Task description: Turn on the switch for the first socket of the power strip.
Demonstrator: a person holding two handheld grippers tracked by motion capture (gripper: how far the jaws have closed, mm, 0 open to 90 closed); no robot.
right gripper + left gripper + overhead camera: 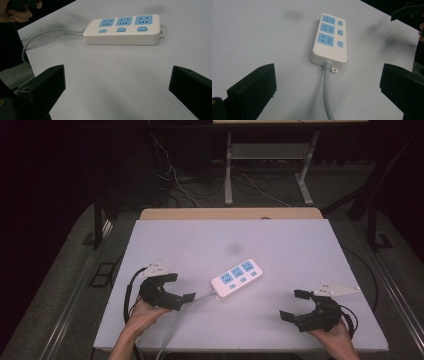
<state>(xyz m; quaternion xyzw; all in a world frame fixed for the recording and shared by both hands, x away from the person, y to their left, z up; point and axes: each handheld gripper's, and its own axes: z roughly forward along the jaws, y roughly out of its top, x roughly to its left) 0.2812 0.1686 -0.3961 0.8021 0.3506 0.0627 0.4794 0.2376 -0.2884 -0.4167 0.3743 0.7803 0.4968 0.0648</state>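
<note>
Both pairs of jaws stand wide apart and hold nothing. The left gripper (170, 287) hovers near the front left corner of the worktop (300, 245), and the right gripper (295, 305) near the front right corner, each held in a hand of the person. Between them, a little in front of the middle of the worktop, lies the power strip (236, 277). It is white, it has three blue sockets and three blue buttons, and it lies flat and diagonal, with its far end turned toward the back right. Its grey cable (172, 325) leaves the near end, passes just beside the left gripper and goes over the front edge.

In the left gripper view the power strip (329, 40) is straight ahead between the jaws, the cable (327, 92) running toward the camera. In the right gripper view its long side (122, 30) with the buttons faces the jaws.

I judge that the work is at its approach step: nothing is touched yet. The next move probably calls for one gripper to go forward and close over the narrow width of the body, or to steady it while the other one presses a button. The left jaws are already in line with the near end; the cable there could get in the way.
</note>
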